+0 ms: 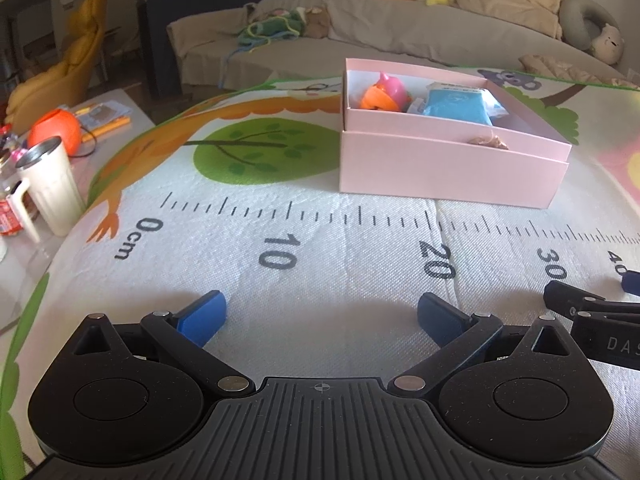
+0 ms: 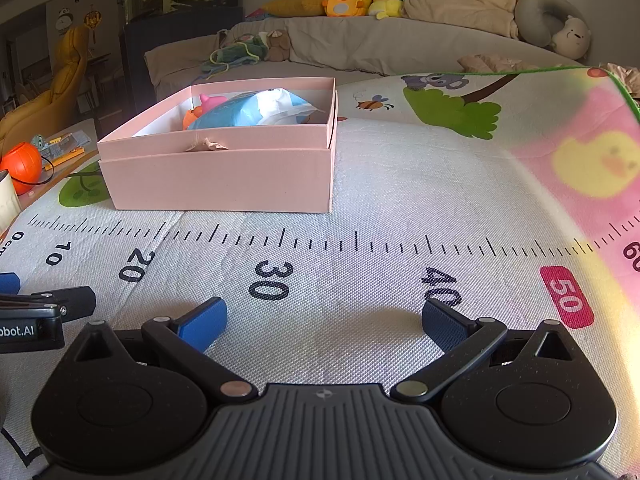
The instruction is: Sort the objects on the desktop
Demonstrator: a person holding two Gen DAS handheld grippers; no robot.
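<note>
A pink box [image 1: 448, 168] stands on the play mat beyond the printed ruler; it also shows in the right wrist view [image 2: 220, 184]. Inside lie an orange and pink toy [image 1: 384, 94], a blue packet [image 1: 456, 106] and a small brown thing [image 1: 490, 142]. The packet [image 2: 248, 112] and the toy [image 2: 202, 106] show in the right view too. My left gripper [image 1: 320, 316] is open and empty, low over the mat near the 10–20 marks. My right gripper [image 2: 324, 320] is open and empty near the 30–40 marks. Each gripper shows at the edge of the other's view.
A side table at the left holds a white mug [image 1: 50, 188], an orange ball [image 1: 54, 130] and pencils. A grey sofa [image 1: 400, 36] with plush toys runs behind the mat. The mat's right edge [image 2: 624, 92] lies near the sofa.
</note>
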